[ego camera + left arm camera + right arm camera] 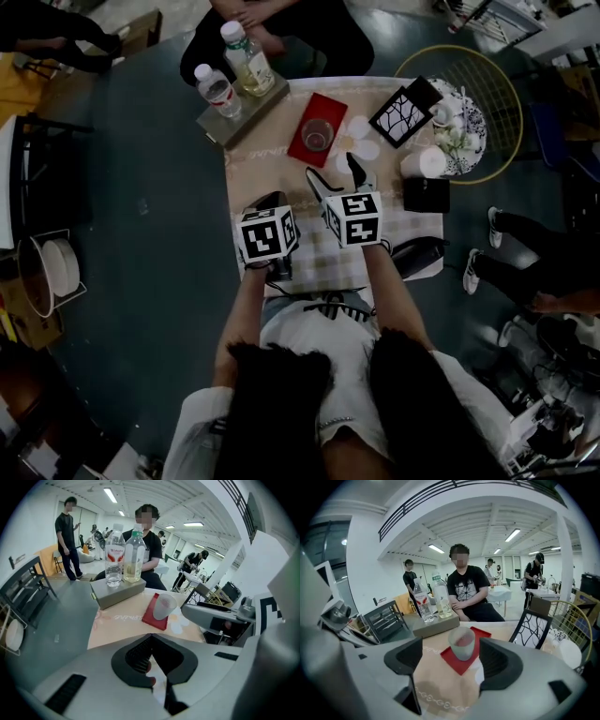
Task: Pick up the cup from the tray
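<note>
Right gripper view shows the right claw (452, 652) released. Its jaws are spread wide, with the frosted cup (461, 644) framed in the gap but farther on and untouched. I judge this to be a line-up for the grasp. The cup stands upright on the red tray (459, 666), straight ahead of this claw on the tabletop (440, 686). It looks empty; the tray's red tints its translucent wall. The left claw (151, 641) is clenched on nothing and hangs low beside the right claw, probably parked out of the way. Beyond the cup, off to the right claw's left, a grey box (432, 625) carries two bottles. One bottle (421, 603) holds clear water, the other (440, 599) a yellowish liquid.
</note>
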A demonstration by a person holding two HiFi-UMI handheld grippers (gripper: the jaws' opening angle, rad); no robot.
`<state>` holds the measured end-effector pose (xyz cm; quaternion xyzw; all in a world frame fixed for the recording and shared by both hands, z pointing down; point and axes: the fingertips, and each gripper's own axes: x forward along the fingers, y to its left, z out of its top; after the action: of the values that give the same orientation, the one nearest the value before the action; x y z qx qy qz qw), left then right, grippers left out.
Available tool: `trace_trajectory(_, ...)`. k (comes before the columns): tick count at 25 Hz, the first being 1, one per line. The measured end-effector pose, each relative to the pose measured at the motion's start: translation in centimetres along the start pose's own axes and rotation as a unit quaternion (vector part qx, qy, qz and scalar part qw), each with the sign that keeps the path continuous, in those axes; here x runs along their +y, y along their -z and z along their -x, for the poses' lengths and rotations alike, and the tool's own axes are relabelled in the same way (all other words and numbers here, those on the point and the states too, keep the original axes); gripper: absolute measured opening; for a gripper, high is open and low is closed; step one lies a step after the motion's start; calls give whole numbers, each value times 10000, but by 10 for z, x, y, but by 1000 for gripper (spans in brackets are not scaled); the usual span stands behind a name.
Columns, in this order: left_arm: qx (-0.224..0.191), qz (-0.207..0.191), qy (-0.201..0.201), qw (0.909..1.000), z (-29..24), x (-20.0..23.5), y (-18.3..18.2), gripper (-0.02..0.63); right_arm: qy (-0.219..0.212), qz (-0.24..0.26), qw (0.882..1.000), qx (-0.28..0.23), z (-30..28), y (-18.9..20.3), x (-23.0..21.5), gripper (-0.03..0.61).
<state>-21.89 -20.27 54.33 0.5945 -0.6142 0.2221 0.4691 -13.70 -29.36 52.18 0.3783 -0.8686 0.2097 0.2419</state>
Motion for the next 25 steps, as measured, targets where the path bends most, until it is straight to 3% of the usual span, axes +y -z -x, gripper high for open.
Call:
trace_trajectory(5,214,14,147,9997,-26,5,-7,6,21,-52,9999,112,-35,4,-3,391)
trace_trajectory(12,202,-56,143,9997,-55,16,-22,6,295,-41,9995,52,-65,8,-20,396)
trace_trajectory(17,244,137,71,9996,-69,28,-24,6,292,248,9990,220,-84,20,-23,410)
trace_trajectory(25,399,-48,-8,9992,-77,29,-20,6,357,420,9982,230,-105,21,-26,415)
